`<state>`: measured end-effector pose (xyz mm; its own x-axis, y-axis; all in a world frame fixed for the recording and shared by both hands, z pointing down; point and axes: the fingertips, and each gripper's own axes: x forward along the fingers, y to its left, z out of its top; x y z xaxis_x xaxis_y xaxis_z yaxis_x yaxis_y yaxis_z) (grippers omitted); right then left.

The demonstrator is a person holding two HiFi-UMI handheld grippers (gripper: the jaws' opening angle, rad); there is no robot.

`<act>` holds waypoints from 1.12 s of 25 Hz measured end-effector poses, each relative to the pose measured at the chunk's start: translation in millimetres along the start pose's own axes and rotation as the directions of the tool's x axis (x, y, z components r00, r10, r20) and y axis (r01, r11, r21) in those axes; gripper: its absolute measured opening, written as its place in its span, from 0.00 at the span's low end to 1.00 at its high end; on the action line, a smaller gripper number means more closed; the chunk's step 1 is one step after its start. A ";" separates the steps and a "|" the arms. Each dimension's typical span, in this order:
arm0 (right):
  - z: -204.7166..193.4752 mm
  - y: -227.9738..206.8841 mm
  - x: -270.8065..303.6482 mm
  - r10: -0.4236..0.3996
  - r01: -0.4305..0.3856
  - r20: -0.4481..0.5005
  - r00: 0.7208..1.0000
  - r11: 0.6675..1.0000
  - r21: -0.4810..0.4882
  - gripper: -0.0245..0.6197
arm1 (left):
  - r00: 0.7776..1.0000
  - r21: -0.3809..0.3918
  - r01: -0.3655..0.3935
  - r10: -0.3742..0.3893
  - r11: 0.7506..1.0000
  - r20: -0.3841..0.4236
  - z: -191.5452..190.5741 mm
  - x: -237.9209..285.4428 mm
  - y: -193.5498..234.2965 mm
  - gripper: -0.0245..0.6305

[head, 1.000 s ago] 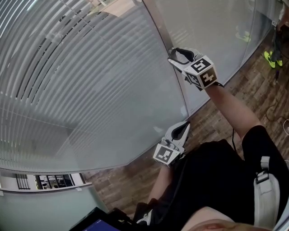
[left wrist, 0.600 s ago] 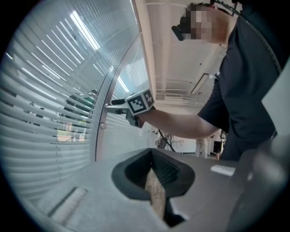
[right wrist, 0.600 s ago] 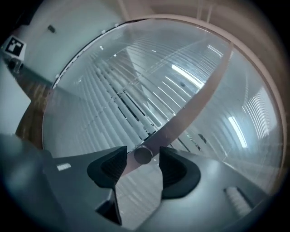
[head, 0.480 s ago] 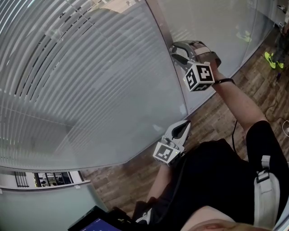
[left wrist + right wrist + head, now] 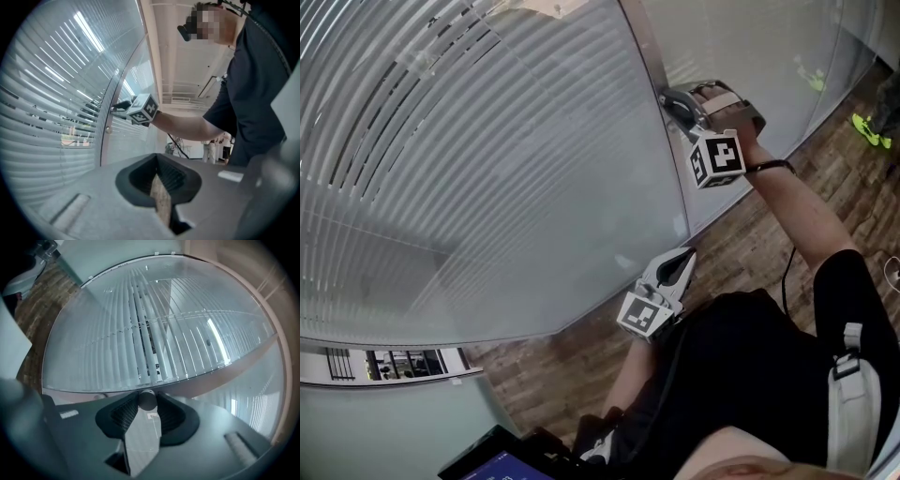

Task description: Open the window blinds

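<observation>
The blinds (image 5: pixel 469 169) hang behind a glass pane left of a pale metal post (image 5: pixel 649 66). A second pane (image 5: pixel 741 56) stands right of the post, with faint slats behind it too. Most slats lie flat and grey-white. High up, far left of the post, a few gap and show dark between them. In the right gripper view a strip of slats stands parted, and a room shows through.

The right gripper (image 5: pixel 675 101) is at the post, its marker cube turned toward the person. Its jaws have just been closing and now stand narrow, pads pressed on either side of a small round knob (image 5: pixel 146 399) on the post. In the left gripper view a second small knob (image 5: pixel 108 130) sits on the post below that gripper.

The left gripper (image 5: pixel 686 255) hangs lower, near the foot of the post and apart from the glass. Its jaws are together at the tips with nothing between them.

A brown plank floor (image 5: pixel 750 244) runs along the glass right of the post, and something yellow-green (image 5: pixel 868 127) lies far to that side. A white ledge (image 5: pixel 384 375) sits below the blinds, far left of the post, with a blue-lit screen (image 5: pixel 502 466) lower still. The left gripper view shows a pale ribbed ceiling (image 5: pixel 178 47) and people (image 5: pixel 213 150) standing well beyond the post.
</observation>
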<state>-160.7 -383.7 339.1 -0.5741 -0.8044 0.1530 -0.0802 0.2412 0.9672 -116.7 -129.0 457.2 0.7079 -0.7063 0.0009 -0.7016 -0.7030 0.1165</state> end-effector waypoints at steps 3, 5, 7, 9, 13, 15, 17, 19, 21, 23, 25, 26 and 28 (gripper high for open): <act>1.3 -0.5 0.0 0.001 -0.001 0.005 1.000 0.999 0.035 0.24 | 1.000 0.004 -0.001 0.001 1.000 0.015 -3.5 -1.0 2.0 0.04; 2.6 -0.9 0.6 0.003 -0.003 0.008 1.000 0.998 0.057 0.24 | 1.000 -0.007 -0.003 0.003 1.000 0.021 -2.4 -1.5 2.4 0.04; 2.3 -1.6 0.4 0.006 -0.007 0.010 1.000 0.997 0.082 0.24 | 1.000 -0.013 -0.003 0.003 1.000 0.025 -2.3 -1.0 2.0 0.04; 1.2 -4.3 -1.0 0.009 -0.012 0.022 1.000 0.989 0.148 0.24 | 0.999 -0.012 -0.003 0.003 1.000 0.034 -1.3 0.8 0.8 0.04; 0.7 -10.6 -4.6 0.001 -0.014 0.039 0.999 0.949 0.316 0.24 | 1.000 -0.009 0.002 -0.002 1.000 0.019 -1.8 2.5 -2.7 0.04; -0.3 -10.5 -5.0 0.006 -0.021 0.042 0.999 0.924 0.381 0.24 | 1.000 -0.005 0.004 -0.004 1.000 0.017 -6.4 2.2 -2.7 0.04; -1.5 -9.1 -4.1 0.019 -0.039 0.049 0.999 0.895 0.444 0.24 | 1.000 -0.008 0.004 -0.003 1.000 0.025 -3.7 2.6 -2.6 0.04; -1.9 -9.8 -3.7 0.021 -0.047 0.056 0.998 0.858 0.511 0.24 | 0.999 -0.018 -0.004 0.005 1.000 0.050 0.6 3.1 -1.3 0.04; -4.0 -10.7 -4.5 0.013 -0.044 0.059 0.998 0.820 0.571 0.24 | 0.999 -0.017 -0.003 0.004 1.000 0.045 -6.9 1.8 -1.4 0.04; -5.9 -11.5 -4.0 0.003 -0.040 0.060 0.998 0.777 0.628 0.24 | 0.999 -0.001 0.005 -0.005 1.000 0.035 -9.4 0.7 -2.0 0.04; -4.4 -12.5 -1.3 0.000 -0.046 0.067 0.998 0.725 0.687 0.24 | 1.000 -0.006 0.005 -0.005 1.000 0.026 -9.1 -2.4 0.3 0.04; -3.6 -13.1 -0.2 -0.001 -0.050 0.071 0.997 0.699 0.713 0.24 | 1.000 -0.008 0.005 -0.004 1.000 0.017 -8.3 -3.6 1.1 0.04; -5.1 -14.4 -0.5 -0.008 -0.054 0.077 0.997 0.652 0.756 0.24 | 1.000 -0.011 0.006 -0.006 1.000 0.020 -7.0 -2.5 -0.1 0.04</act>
<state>-155.1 -389.5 326.2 -0.6348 -0.7618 0.1295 -0.6376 0.6111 0.4692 -117.8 -126.6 464.2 0.7101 -0.7038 -0.0191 -0.6965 -0.7061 0.1278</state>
